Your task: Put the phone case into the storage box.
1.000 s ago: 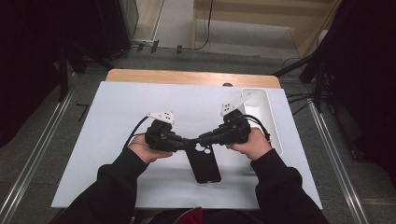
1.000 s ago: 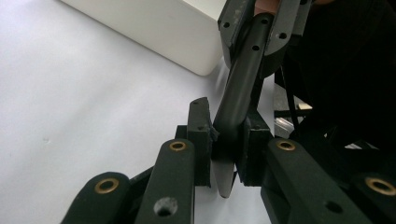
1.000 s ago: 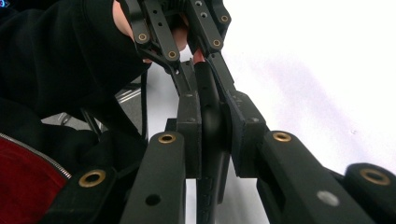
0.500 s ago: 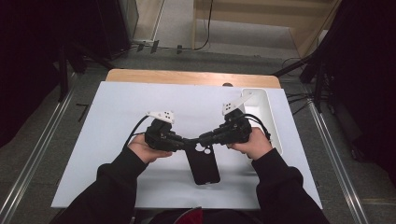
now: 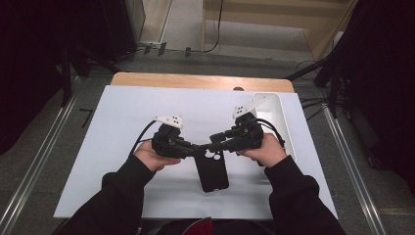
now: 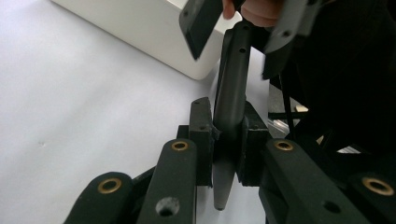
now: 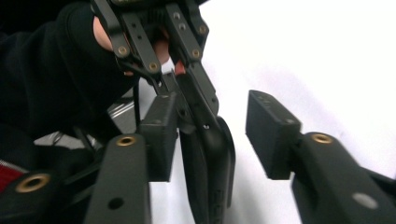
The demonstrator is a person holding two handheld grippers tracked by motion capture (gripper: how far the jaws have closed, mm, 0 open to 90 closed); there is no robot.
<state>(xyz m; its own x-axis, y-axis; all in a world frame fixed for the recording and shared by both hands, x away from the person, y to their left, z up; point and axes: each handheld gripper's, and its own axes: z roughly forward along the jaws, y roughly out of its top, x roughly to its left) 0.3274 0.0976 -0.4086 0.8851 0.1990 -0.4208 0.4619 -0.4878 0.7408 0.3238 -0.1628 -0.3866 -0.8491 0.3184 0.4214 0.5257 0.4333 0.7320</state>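
Note:
A flat black phone-like slab (image 5: 211, 171) lies lengthwise on the white board, its far end between both grippers. My left gripper (image 5: 198, 147) is shut on that end; in the left gripper view its jaws (image 6: 229, 140) clamp the slab (image 6: 232, 84) edge-on. My right gripper (image 5: 215, 142) faces it from the right and is open. In the right gripper view (image 7: 215, 116) the slab (image 7: 210, 158) stands in the gap, close to the left jaw and apart from the right one. The left gripper (image 7: 180, 79) shows just beyond it.
A long white tray (image 5: 274, 112) stands along the board's right side, just behind my right hand, and shows close by as the tray (image 6: 140, 32) in the left gripper view. The white board (image 5: 122, 122) has a wooden strip (image 5: 195, 81) at its far edge.

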